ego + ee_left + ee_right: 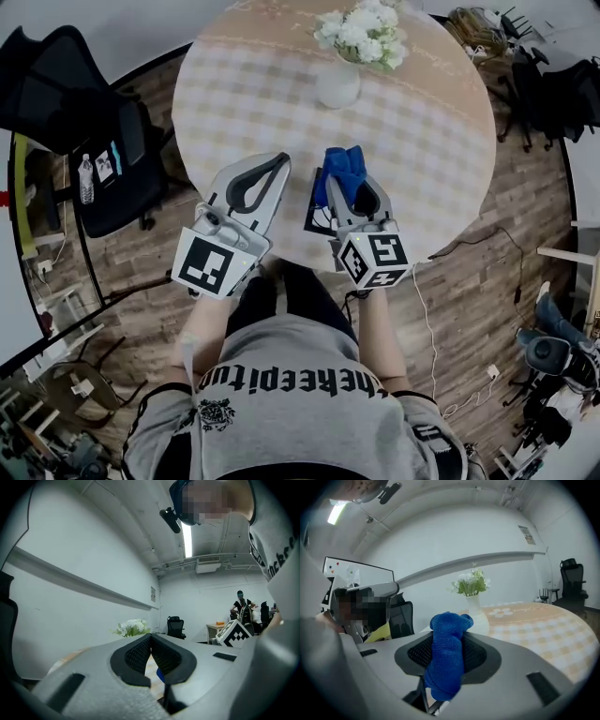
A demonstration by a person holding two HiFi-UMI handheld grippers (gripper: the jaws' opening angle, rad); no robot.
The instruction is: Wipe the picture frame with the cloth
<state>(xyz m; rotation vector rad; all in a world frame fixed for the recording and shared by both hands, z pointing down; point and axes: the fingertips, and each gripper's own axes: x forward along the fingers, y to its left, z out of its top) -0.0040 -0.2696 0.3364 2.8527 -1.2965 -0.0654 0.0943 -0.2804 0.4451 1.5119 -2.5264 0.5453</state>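
Note:
My right gripper is shut on a blue cloth, which bunches up out of the jaws in the right gripper view. Under it, at the near edge of the round table, a dark picture frame lies flat, mostly hidden by that gripper and the cloth. My left gripper hovers just left of the frame. Its jaws meet at the tips with nothing between them.
A white vase of white flowers stands further back on the checkered tablecloth. A black office chair stands left of the table. Cables trail over the wooden floor at the right. A person stands far off.

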